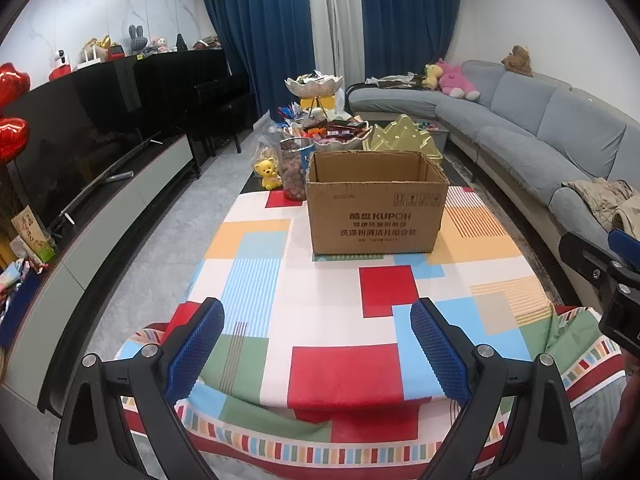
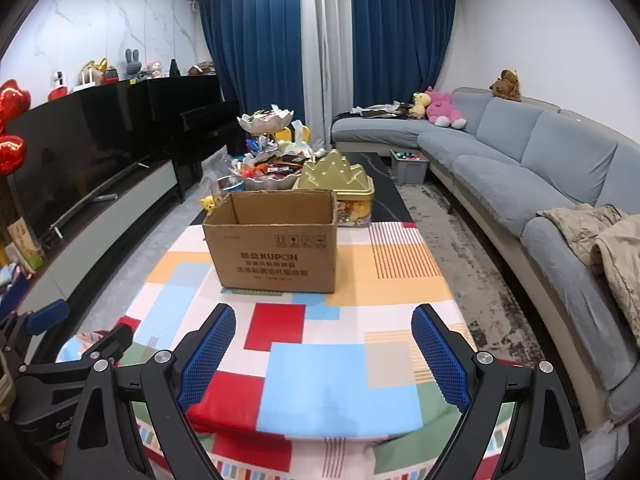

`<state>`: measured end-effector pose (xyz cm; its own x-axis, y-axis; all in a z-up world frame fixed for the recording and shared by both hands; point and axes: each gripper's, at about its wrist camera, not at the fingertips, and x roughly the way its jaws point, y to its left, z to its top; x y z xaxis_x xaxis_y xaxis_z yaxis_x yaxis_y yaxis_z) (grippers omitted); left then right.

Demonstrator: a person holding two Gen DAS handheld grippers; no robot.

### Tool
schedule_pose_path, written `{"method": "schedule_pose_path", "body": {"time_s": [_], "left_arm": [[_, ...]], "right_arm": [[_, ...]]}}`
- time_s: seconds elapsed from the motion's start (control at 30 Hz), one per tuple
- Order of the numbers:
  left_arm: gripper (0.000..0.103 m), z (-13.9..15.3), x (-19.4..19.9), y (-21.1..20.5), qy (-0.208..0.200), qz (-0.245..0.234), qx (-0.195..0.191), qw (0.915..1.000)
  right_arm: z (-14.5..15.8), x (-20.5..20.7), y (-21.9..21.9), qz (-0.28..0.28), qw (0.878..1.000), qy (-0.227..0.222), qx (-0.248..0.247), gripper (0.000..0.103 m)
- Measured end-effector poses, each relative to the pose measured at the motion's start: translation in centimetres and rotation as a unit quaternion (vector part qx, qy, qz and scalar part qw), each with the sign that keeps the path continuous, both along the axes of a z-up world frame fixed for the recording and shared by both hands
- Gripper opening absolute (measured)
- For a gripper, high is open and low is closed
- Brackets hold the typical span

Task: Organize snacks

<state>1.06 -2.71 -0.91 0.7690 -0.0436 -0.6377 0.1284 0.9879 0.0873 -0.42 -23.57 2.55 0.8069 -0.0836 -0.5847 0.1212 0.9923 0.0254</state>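
Note:
An open brown cardboard box stands on a table under a colourful patchwork cloth; it also shows in the right wrist view. Behind it lies a heap of packaged snacks in silver bowls, also in the right wrist view. A jar of round snacks and a gold mountain-shaped tin stand beside the box. My left gripper is open and empty over the table's near edge. My right gripper is open and empty, level with it.
A grey sofa with plush toys runs along the right. A TV on a low cabinet and a black piano line the left wall. A yellow bear figure stands left of the jar. A grey bin sits on the floor.

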Motion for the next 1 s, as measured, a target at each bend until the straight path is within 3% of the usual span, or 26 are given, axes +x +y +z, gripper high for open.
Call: {"method": "schedule_pose_path", "body": {"time_s": [1.0], "left_arm": [[0.095,1.1,-2.0,0.4,-0.027,0.005,-0.009,0.9996]], "right_arm": [[1.0,-2.4,0.3,0.000,1.000,-0.024,-0.013,0.091]]}}
